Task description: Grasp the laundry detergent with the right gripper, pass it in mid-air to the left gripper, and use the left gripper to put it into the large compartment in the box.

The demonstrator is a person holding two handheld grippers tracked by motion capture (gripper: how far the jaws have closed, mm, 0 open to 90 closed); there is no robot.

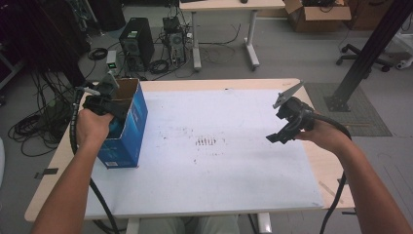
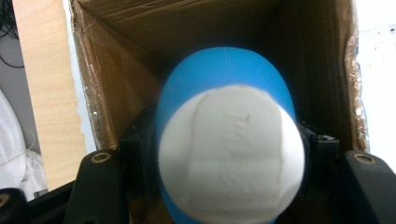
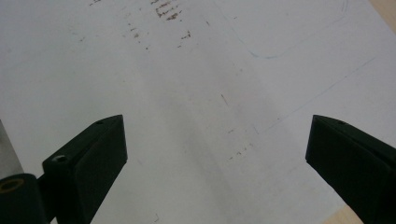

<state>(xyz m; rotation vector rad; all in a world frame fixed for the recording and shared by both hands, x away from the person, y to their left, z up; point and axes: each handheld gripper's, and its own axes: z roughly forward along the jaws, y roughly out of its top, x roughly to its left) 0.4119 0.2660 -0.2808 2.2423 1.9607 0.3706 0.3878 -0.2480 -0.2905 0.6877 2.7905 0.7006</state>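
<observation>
Over the desk, from the high view, we have our left claw at the open top of a blue cardboard box that stands near the desk's left edge. Our right claw hovers well apart, above the right half of the white sheet that covers the desktop. Beyond the desk we see a grey floor with a computer tower, tangled cables and a second desk farther back.

Along the left claw's jaws in the left gripper view, we look straight down into the box. The claw is clamped on a blue ball with a white face, the jaws pressing on its two sides, and the ball sits between the brown inner walls, just inside the opening. We judge that we are placing the ball in the box; the next move calls for lowering it a little further, then spreading the jaws to let it drop.

Across the right gripper view, our right claw stands wide apart and holds nothing, above the bare, faintly smudged sheet.
</observation>
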